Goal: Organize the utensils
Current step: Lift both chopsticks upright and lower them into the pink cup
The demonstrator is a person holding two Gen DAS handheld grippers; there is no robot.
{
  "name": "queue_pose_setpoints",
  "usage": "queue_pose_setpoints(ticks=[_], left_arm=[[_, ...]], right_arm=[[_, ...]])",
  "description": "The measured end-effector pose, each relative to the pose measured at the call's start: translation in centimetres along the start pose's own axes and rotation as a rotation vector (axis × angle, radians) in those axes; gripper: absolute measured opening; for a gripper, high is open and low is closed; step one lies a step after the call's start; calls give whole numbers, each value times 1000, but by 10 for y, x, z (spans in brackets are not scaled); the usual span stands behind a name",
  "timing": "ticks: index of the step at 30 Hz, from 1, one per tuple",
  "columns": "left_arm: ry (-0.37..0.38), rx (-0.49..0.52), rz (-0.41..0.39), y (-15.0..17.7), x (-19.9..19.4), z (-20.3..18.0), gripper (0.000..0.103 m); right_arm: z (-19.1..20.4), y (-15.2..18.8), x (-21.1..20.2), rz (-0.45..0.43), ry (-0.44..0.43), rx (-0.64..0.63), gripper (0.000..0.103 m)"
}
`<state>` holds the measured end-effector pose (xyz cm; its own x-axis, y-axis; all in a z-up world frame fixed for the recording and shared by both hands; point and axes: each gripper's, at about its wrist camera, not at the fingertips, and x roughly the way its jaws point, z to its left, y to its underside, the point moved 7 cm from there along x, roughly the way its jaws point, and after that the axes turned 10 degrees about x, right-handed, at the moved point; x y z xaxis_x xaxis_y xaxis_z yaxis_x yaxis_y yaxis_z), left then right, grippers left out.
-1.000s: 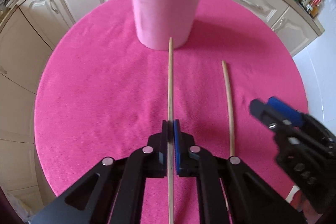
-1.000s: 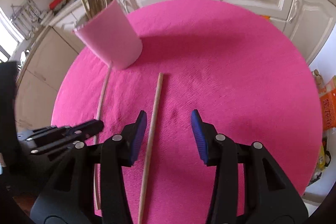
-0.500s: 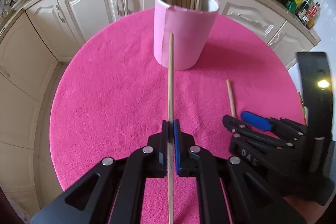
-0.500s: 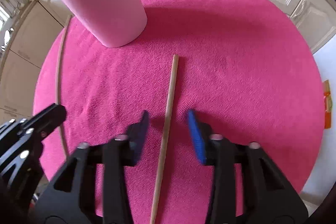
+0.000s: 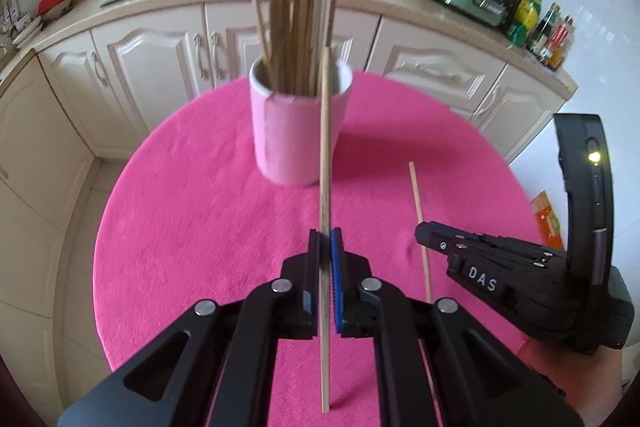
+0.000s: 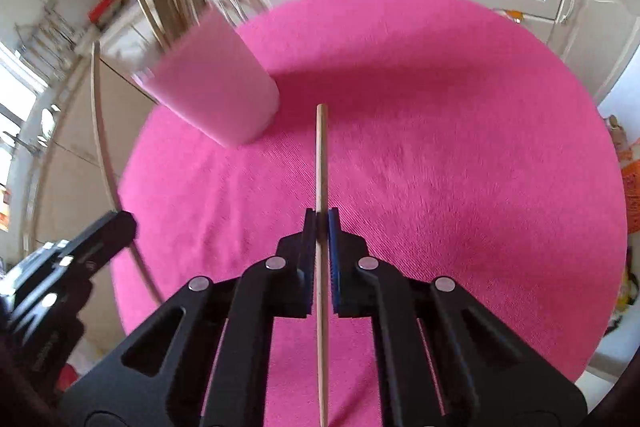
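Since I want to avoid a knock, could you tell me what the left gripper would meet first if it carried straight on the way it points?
Probably the pink cup: the left gripper aims at its near wall, and the chopstick it holds would likely touch first, though depth is unclear.

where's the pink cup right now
In the left wrist view the pink cup stands upright at the far side of the pink table mat, full of chopsticks, straight beyond the left gripper.
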<state>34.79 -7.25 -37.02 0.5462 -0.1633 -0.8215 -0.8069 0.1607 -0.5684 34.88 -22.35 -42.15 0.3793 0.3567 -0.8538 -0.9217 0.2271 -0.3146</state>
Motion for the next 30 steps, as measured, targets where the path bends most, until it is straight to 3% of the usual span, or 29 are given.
queue_pose_setpoints(ticks=[12, 30], left_arm=[[19, 17, -164, -50, -33, -12, 6], [-80, -48, -409, -139, -80, 29, 6]], right_arm=[[32, -55, -65, -174, -186, -6, 6], [91, -125, -128, -328, -292, -117, 6]])
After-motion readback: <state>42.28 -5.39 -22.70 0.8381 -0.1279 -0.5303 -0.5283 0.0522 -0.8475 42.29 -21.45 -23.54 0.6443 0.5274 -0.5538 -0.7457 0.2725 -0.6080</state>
